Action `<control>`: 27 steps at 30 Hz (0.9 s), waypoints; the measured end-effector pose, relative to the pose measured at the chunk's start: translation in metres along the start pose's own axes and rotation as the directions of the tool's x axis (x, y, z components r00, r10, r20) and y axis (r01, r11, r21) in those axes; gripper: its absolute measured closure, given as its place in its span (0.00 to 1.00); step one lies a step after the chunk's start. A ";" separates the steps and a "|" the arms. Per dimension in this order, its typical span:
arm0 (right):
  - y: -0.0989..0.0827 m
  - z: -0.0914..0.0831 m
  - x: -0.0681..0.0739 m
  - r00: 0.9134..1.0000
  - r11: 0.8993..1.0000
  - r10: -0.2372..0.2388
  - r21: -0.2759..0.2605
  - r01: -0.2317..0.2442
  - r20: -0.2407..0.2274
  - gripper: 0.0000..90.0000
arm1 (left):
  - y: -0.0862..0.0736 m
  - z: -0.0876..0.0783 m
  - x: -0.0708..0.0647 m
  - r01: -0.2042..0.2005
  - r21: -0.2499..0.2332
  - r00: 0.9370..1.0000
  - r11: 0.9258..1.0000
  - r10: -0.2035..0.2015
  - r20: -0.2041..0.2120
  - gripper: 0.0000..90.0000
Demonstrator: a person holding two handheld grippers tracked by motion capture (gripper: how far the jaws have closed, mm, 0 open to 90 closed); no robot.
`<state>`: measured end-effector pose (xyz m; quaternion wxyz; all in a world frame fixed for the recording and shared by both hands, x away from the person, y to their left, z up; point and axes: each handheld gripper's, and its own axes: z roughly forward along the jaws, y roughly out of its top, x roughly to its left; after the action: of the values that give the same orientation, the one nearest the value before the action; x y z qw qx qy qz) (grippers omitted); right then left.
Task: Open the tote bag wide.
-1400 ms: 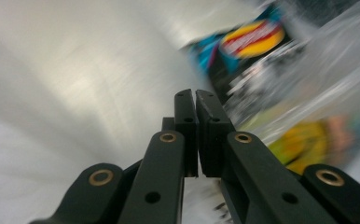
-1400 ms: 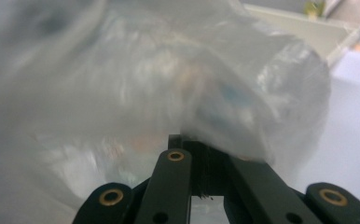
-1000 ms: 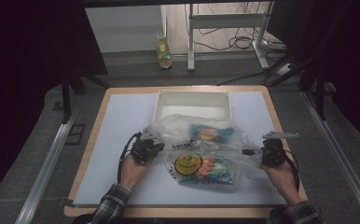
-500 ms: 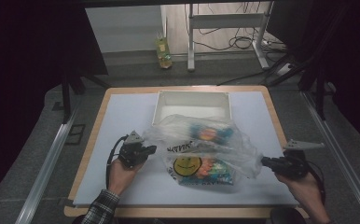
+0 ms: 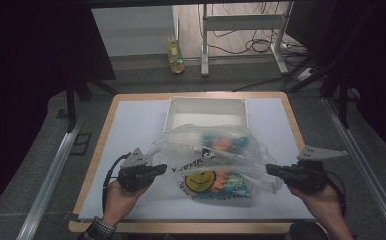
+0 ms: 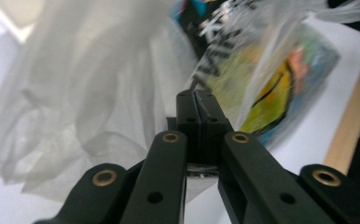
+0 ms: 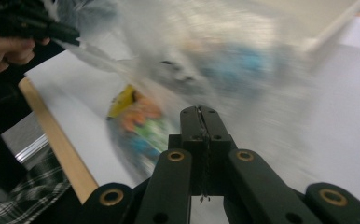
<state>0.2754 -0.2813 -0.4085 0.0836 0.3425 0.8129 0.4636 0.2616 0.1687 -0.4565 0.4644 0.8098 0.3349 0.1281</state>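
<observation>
A clear plastic bag (image 5: 216, 160) with a yellow smiley print (image 5: 201, 181) and colourful packets inside lies on the white table sheet (image 5: 136, 130). My left gripper (image 5: 163, 168) is shut on the bag's left edge, and my right gripper (image 5: 269, 169) is shut on its right edge. The film is stretched taut between them and lifted a little. In the left gripper view the shut gripper (image 6: 195, 99) pinches crumpled film (image 6: 99, 93) beside the smiley print (image 6: 262, 93). In the right gripper view the shut gripper (image 7: 200, 114) holds the blurred bag (image 7: 206, 60), with the left gripper (image 7: 52, 28) far off.
A white open box (image 5: 206, 112) stands on the table just behind the bag. The wooden table edge (image 5: 191, 227) runs along the front. Metal rails (image 5: 51, 185) flank the table. A bottle (image 5: 176, 56) stands on the floor beyond.
Both hands have moved outward and up, the right one farther to the right. The bag is pulled wider and tauter between the two grippers.
</observation>
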 end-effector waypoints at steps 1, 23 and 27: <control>0.002 0.007 0.003 1.000 1.000 -0.005 0.009 0.006 -0.010 0.99 | 0.003 -0.001 -0.002 -0.009 -0.005 1.000 1.000 0.009 0.000 0.98; 0.025 0.049 0.009 0.999 0.997 -0.039 0.061 0.039 0.001 0.99 | 0.052 -0.005 -0.021 -0.078 -0.049 0.997 0.996 0.077 -0.018 0.98; 0.029 0.058 0.002 0.998 0.994 -0.050 0.105 0.044 0.047 0.99 | 0.077 0.015 -0.032 -0.139 0.039 0.990 0.990 0.139 -0.012 0.97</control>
<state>0.3144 -0.2299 -0.4166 0.0966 0.3384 0.8414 0.4101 0.2782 0.1114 -0.3969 0.4364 0.8388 0.2834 0.1598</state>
